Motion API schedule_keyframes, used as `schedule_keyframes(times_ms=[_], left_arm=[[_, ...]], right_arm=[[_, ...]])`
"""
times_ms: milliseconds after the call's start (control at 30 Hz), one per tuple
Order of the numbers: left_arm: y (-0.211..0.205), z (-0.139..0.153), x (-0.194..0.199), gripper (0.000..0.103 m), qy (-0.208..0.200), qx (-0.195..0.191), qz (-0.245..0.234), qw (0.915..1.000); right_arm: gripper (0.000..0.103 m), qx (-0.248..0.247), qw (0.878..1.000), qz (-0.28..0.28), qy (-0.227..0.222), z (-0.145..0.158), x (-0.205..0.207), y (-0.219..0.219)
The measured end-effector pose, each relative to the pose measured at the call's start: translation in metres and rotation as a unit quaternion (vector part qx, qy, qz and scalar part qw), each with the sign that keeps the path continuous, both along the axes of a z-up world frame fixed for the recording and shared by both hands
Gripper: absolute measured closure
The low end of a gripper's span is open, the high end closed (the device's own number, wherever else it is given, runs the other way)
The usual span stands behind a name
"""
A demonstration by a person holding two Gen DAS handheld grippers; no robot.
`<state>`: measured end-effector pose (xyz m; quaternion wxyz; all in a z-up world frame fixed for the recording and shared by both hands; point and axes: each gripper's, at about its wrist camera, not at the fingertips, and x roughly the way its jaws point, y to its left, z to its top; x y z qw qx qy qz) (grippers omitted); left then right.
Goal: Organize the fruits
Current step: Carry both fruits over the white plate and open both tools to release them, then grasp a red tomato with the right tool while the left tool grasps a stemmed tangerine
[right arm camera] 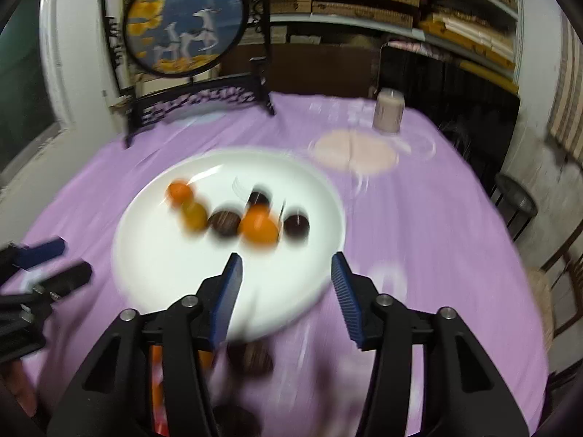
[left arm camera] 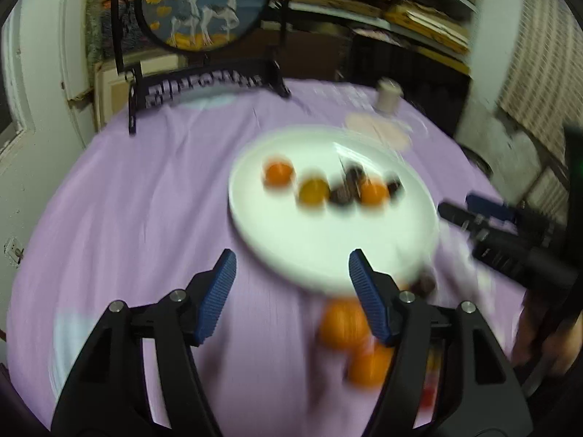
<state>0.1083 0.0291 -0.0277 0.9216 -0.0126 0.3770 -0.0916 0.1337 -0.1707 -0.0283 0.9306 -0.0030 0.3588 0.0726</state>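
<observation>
1. The left gripper (left arm camera: 291, 266) has its jaws open with nothing between them, over the near rim of the white plate (left arm camera: 317, 247).
2. The right gripper (right arm camera: 288, 266) likewise has empty, open jaws over that plate (right arm camera: 153, 266).
3. On the plate lie three orange fruits (right arm camera: 258, 231) and dark round fruits (right arm camera: 223, 223) in a row.
4. Two more oranges (left arm camera: 342, 324) lie on the purple-clothed desk (left arm camera: 145, 200), at 6 o'clock from the plate.

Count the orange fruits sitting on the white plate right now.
3. On the white plate: one orange fruit at the row's left end, a yellower one beside it, a larger one between the dark fruits. Blur may hide more.
</observation>
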Motion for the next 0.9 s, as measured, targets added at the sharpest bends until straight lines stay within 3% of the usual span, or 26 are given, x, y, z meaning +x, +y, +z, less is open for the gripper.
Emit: schedule_keyframes(times_ms=[133, 233, 333, 800, 900], left_arm=[[0.012, -0.026, -0.053, 0.037, 0.026, 0.005, -0.026, 0.9993], [0.02, -0.031, -0.07, 0.037, 0.022, 0.025, -0.016, 0.9993], [0.027, -0.032, -0.076, 0.037, 0.024, 0.018, -0.009, 0.9995], [0.029, -0.027, -0.094, 0.037, 0.022, 0.016, -0.016, 0.9995], [0.025, -0.03, -0.097, 0.037, 0.027, 0.014, -0.024, 0.9993]], right_arm=[[0.049, 0.025, 0.998, 0.042, 0.029, -0.016, -0.068, -0.001], [0.049, 0.033, 0.994, 0.089, 0.048, -0.022, -0.106, 0.01], [0.049, 0.024, 0.99, 0.122, 0.06, -0.027, -0.128, 0.026], [0.049, 0.022, 0.987, 0.134, 0.09, -0.047, -0.126, 0.042], [0.055, 0.022, 0.986, 0.136, 0.098, -0.053, -0.12, 0.045]])
